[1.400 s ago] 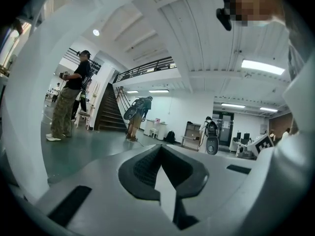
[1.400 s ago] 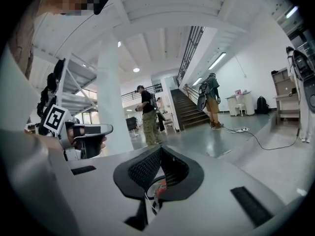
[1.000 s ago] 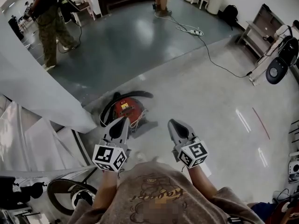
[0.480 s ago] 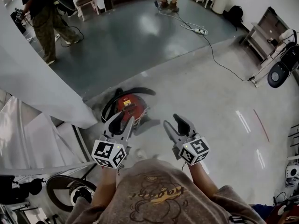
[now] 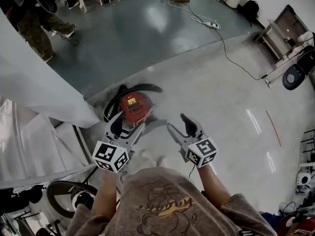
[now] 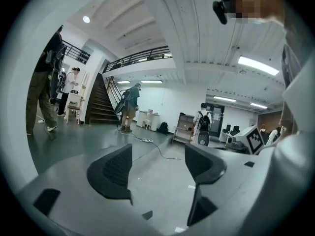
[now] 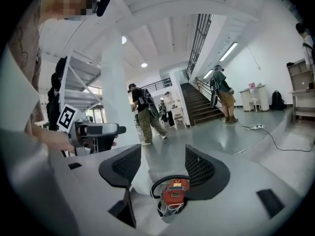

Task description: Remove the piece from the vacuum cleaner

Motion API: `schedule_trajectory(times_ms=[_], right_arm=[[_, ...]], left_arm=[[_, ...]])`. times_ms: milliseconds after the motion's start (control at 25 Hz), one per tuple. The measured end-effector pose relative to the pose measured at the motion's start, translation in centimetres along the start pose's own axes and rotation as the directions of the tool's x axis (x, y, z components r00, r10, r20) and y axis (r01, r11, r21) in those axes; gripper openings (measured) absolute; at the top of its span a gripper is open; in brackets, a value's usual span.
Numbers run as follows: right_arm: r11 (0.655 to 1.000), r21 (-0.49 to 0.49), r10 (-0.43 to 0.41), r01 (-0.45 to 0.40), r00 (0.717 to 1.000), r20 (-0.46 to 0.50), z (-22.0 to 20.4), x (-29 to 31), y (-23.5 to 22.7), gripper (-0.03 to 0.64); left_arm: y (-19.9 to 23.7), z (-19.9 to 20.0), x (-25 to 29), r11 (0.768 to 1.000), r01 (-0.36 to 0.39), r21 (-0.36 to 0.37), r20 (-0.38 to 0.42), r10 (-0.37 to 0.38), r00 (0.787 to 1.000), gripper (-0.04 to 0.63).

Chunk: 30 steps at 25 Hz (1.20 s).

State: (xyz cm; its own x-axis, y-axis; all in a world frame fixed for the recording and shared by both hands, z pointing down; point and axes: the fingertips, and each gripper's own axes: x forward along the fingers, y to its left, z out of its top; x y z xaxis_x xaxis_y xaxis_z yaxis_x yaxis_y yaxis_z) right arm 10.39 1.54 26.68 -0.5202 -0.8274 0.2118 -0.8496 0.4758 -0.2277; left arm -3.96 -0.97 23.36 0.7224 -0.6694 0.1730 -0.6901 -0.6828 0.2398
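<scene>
change: your left gripper [image 5: 129, 125] and right gripper [image 5: 177, 123], fingers pressed together a second ago, are opening wide, nothing between them.
vacuum cleaner [image 5: 134, 104]: on the floor [image 5: 221, 97] just ahead, untouched.
meaning: you look ready to reach for it.

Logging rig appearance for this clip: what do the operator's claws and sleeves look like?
The left claw and right claw match: light grey bodies, each with two dark, mesh-textured pads. Each carries a white cube printed with black square markers. The person wears a grey-brown short-sleeved T-shirt with a cartoon print, so the forearms are uncovered.
</scene>
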Motion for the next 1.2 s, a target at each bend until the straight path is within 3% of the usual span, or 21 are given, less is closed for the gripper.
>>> schedule_trajectory(times_ms=[240,560,920,1200], right_arm=[[0.998,0.01,0.057,-0.056,0.994,-0.092,-2.6,2.9,-1.9,0.249],[0.995,0.028,0.096,-0.092,0.977,-0.193,-9.7,6.2,-3.8,0.249],[0.989,0.076,0.141,-0.125,0.954,-0.265,-18.8,10.1,-5.3,0.249],[0.981,-0.013,0.173,-0.191,0.912,-0.373,-25.4,12.0,-5.8,0.247]], left_arm=[[2.7,-3.3,2.4,0.999,-0.013,-0.04,-0.074,0.01,0.997,0.311],[5.3,-10.5,5.3,0.994,-0.022,-0.107,-0.147,0.006,0.989,0.31],[8.0,-19.9,8.8,0.992,-0.016,-0.126,-0.216,-0.012,0.976,0.311],[8.8,-27.8,10.0,0.992,-0.002,-0.124,-0.305,-0.036,0.952,0.31]])
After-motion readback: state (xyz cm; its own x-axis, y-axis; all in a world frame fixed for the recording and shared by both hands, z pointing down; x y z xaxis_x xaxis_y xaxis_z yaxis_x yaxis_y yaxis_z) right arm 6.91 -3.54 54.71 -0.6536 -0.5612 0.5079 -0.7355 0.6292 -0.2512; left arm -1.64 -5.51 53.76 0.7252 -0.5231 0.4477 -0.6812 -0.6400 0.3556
